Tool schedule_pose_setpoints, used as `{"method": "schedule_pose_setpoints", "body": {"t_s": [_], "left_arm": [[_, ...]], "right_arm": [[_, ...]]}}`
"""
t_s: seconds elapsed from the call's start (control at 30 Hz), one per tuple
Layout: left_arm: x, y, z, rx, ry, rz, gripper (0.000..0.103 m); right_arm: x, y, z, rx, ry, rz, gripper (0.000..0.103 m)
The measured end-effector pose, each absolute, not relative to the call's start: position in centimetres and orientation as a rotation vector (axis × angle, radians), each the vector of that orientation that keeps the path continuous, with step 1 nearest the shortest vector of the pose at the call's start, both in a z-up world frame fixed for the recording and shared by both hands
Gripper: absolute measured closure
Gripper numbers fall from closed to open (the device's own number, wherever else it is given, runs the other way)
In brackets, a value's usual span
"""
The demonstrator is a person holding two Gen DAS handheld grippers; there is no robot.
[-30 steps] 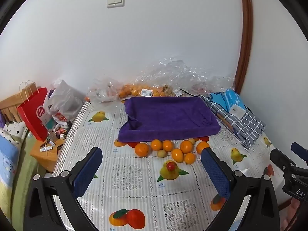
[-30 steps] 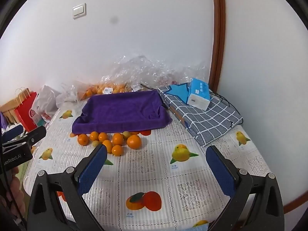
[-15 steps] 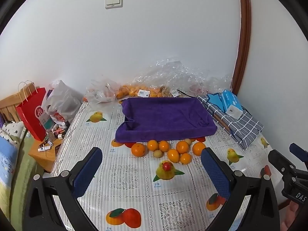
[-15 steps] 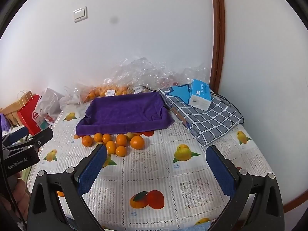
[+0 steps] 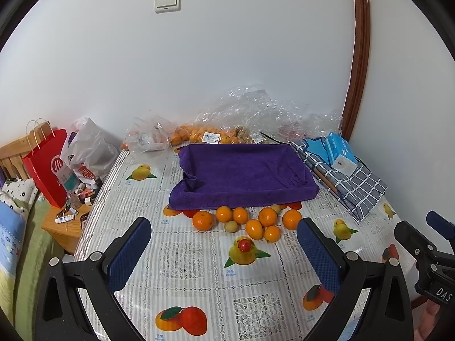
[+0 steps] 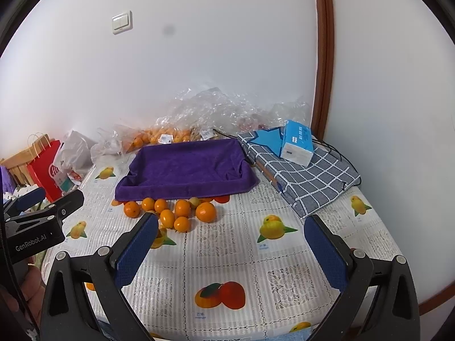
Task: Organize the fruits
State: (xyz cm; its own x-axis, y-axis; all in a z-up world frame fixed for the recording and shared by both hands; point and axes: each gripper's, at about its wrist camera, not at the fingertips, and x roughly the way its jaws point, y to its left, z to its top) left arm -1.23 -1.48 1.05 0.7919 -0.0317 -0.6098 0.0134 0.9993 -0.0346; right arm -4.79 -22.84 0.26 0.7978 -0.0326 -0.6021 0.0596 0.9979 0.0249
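Left hand-held gripper (image 5: 223,237) and right hand-held gripper (image 6: 231,234), both with jaws wide apart and empty, above the table (image 5: 199,278). Loose oranges (image 5: 250,221) cluster on the table just in front of the purple-towel tray (image 5: 244,173).

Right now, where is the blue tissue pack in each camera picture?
Left wrist: the tissue pack lies at the right, on the checked cloth.
Right wrist: the tissue pack lies right of centre, on the same cloth.
Shared landmark: the purple towel, left of the pack in both.
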Motion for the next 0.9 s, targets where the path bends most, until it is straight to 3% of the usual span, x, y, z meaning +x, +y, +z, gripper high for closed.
{"method": "schedule_pose_setpoints", "body": {"t_s": [0.9], "left_arm": [[-1.20, -1.47, 1.09, -0.036, 0.655, -0.029, 0.000]], "right_arm": [[-5.00, -22.70, 0.01, 0.046, 0.640, -0.043, 0.001]]}}
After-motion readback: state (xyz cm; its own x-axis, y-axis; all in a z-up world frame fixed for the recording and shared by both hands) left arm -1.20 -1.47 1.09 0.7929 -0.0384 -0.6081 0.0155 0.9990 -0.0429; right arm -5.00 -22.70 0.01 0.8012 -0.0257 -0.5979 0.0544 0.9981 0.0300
